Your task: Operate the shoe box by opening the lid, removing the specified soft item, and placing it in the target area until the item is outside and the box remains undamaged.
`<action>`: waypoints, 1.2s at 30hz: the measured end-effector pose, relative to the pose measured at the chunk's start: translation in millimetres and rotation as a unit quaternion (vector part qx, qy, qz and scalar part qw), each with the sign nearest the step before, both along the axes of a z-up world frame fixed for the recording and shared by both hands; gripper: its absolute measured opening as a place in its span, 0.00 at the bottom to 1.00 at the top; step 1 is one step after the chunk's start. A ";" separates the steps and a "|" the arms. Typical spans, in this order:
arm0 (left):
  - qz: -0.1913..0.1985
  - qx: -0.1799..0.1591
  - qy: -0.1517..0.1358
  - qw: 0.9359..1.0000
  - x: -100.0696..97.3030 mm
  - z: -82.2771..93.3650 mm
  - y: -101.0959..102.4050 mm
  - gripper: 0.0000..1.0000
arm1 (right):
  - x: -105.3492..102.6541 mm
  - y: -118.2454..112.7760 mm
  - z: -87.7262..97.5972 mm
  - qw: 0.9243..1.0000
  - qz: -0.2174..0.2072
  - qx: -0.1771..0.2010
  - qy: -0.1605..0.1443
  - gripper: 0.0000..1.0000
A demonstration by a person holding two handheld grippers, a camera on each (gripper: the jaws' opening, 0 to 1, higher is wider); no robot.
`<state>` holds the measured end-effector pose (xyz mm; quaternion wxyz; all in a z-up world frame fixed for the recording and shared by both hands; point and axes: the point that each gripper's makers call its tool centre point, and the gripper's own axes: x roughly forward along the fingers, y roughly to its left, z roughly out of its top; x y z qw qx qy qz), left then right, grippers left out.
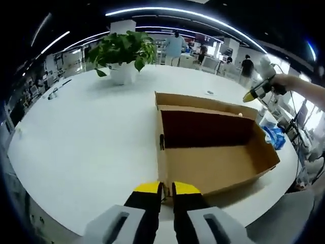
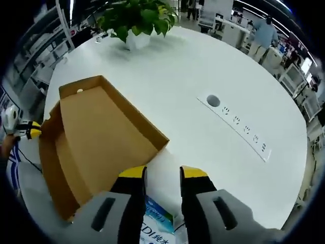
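- Shoe box [image 1: 213, 147] lies open on the round white table [image 1: 91, 137]; inside is bare brown cardboard.
- Left gripper [image 1: 166, 192] sits at the box's near wall, jaws narrow, almost together, clamping nothing visible.
- Right gripper [image 2: 162, 175] hovers beside the box, jaws slightly parted and empty; a blue-and-white soft pack [image 2: 157, 223] lies on the table just under them.
- Potted plant [image 1: 123, 53] stands well apart, at the table's far side.
- Socket strip [image 2: 237, 121] is set into the tabletop.
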<state>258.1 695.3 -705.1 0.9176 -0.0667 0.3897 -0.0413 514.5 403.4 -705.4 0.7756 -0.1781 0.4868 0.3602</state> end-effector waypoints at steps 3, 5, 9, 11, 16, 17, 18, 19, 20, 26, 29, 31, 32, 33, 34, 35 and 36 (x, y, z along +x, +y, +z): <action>0.000 0.000 0.001 1.000 0.0 -0.5 0.4 0.05 | 2.2 4.4 -8.1 1.000 -0.007 -0.001 0.007 0.21; 0.000 -0.001 0.003 1.000 0.1 -0.9 0.2 0.05 | 3.3 7.6 -12.9 1.000 -0.013 0.001 0.013 0.20; 0.003 -0.006 0.002 1.000 0.3 -1.1 0.5 0.04 | 0.3 12.2 -20.2 0.999 -0.037 0.009 0.032 0.18; 0.006 -0.008 0.000 1.000 0.5 -1.3 1.0 0.04 | -0.7 16.3 -25.2 0.997 -0.057 0.020 0.053 0.14; 0.009 -0.008 -0.003 1.000 1.1 -1.3 1.2 0.04 | -6.7 16.5 -30.2 0.993 -0.083 0.024 0.077 0.10; 0.009 -0.007 -0.004 1.000 1.2 -1.3 1.4 0.04 | -8.6 18.1 -29.5 0.993 -0.085 0.030 0.082 0.09; 0.010 -0.007 -0.004 1.000 1.2 -1.4 1.6 0.04 | -9.7 19.3 -28.8 0.992 -0.085 0.034 0.086 0.07; 0.010 -0.007 -0.005 1.000 1.3 -1.4 1.5 0.04 | -10.5 20.0 -28.1 0.992 -0.087 0.035 0.088 0.06; 0.010 -0.005 -0.006 1.000 1.5 -1.4 1.6 0.03 | -9.7 19.4 -27.9 0.992 -0.087 0.033 0.086 0.05; 0.003 -0.001 -0.004 1.000 1.9 -1.1 1.3 0.04 | -8.9 17.3 -25.2 0.996 -0.054 0.016 0.065 0.04; 0.001 0.001 -0.003 1.000 2.0 -1.0 1.1 0.04 | -9.7 16.9 -18.8 0.996 -0.057 0.023 0.062 0.04; 0.000 0.002 -0.002 1.000 2.0 -1.1 1.1 0.04 | -7.6 17.1 -16.0 0.996 -0.057 0.026 0.058 0.03; -0.001 0.002 -0.003 1.000 2.0 -1.1 1.1 0.04 | -8.3 16.9 -13.8 0.996 -0.057 0.027 0.056 0.03; -0.001 0.002 -0.003 1.000 1.9 -1.2 1.1 0.04 | -8.6 16.9 -12.2 0.996 -0.058 0.028 0.053 0.03; 0.000 0.002 -0.003 1.000 1.9 -1.2 1.2 0.04 | -8.0 17.1 -10.5 0.997 -0.057 0.030 0.051 0.03; 0.000 0.002 -0.003 1.000 1.8 -1.3 1.1 0.04 | -7.5 17.2 -8.7 0.997 -0.056 0.031 0.047 0.03; -0.001 0.002 -0.003 1.000 1.8 -1.2 1.0 0.04 | -8.3 17.3 -6.6 0.997 -0.055 0.031 0.043 0.03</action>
